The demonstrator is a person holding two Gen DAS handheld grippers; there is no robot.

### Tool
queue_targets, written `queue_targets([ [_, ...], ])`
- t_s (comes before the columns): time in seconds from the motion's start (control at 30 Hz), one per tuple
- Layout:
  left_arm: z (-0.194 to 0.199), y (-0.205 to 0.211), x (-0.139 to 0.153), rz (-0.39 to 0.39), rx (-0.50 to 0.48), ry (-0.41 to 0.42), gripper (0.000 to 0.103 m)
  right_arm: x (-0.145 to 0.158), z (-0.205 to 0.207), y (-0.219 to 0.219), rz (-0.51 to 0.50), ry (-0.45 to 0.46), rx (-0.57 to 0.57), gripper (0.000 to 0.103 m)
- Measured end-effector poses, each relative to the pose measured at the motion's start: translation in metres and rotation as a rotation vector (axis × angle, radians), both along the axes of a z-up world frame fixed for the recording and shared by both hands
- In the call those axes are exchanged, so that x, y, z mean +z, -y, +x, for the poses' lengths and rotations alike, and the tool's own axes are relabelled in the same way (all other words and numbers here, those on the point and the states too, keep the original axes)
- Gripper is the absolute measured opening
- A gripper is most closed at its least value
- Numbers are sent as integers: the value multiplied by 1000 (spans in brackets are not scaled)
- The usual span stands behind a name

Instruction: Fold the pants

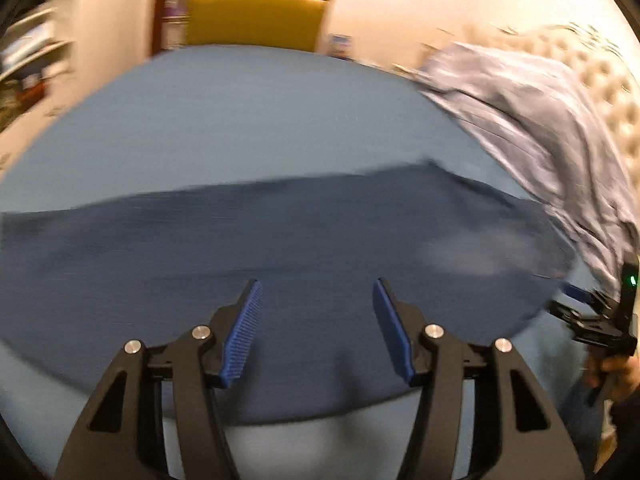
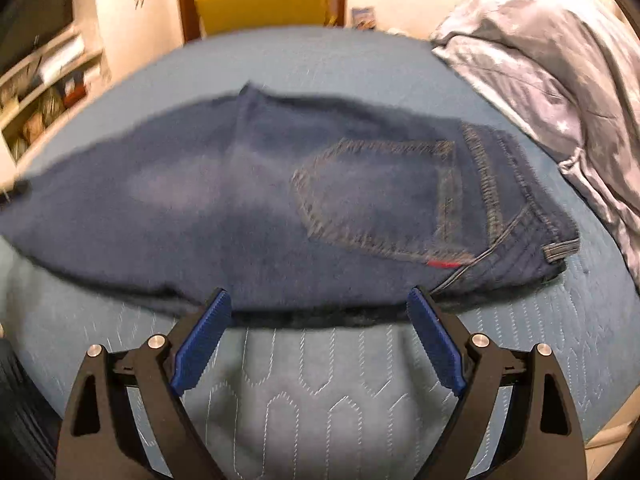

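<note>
Jeans (image 2: 320, 208) lie flat across the blue quilted bedcover (image 2: 320, 392), apparently doubled leg on leg, back pocket (image 2: 380, 196) at 3 o'clock. Our right gripper (image 2: 318, 312) and left gripper (image 1: 318, 304) both gape wide, holding nothing, at the denim's near edge. We judge the crosswise folds remain. A rumpled blanket (image 2: 560, 60) lies at 2 o'clock.

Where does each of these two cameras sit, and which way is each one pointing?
Left wrist: on the left hand-held gripper, looking forward over the jeans; its open fingers show, plus the right hand-held gripper at the right edge.
Right wrist: on the right hand-held gripper, facing the jeans' back pocket; its open fingers show.
Shared: jeans, blue quilted cover, yellow chair, grey bedding.
</note>
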State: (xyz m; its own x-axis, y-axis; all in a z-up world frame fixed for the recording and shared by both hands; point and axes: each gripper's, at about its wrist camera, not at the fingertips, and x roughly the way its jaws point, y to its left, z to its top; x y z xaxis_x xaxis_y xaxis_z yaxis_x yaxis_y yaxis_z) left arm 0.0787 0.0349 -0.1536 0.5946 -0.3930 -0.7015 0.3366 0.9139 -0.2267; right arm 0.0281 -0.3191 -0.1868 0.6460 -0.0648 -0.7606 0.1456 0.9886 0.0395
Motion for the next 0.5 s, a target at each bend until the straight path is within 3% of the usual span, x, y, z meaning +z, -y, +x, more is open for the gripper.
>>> queue_targets([
  [0.1, 0, 70, -19, 53, -80, -27, 46, 3, 17, 15, -21, 34, -35, 86],
  [0.2, -8, 106, -46, 158, -114, -34, 37, -10, 39, 25, -49, 0, -27, 86],
  [0.27, -13, 107, -57, 178, -101, -52, 34, -24, 48, 32, -127, -61, -50, 85],
  [0.37, -23, 84, -62, 202, -113, -28, 34, -32, 44, 52, -53, -60, -39, 86],
  [0.5, -23, 78, -60, 216, -114, -23, 34, -13, 46, 53, -65, -60, -62, 82],
])
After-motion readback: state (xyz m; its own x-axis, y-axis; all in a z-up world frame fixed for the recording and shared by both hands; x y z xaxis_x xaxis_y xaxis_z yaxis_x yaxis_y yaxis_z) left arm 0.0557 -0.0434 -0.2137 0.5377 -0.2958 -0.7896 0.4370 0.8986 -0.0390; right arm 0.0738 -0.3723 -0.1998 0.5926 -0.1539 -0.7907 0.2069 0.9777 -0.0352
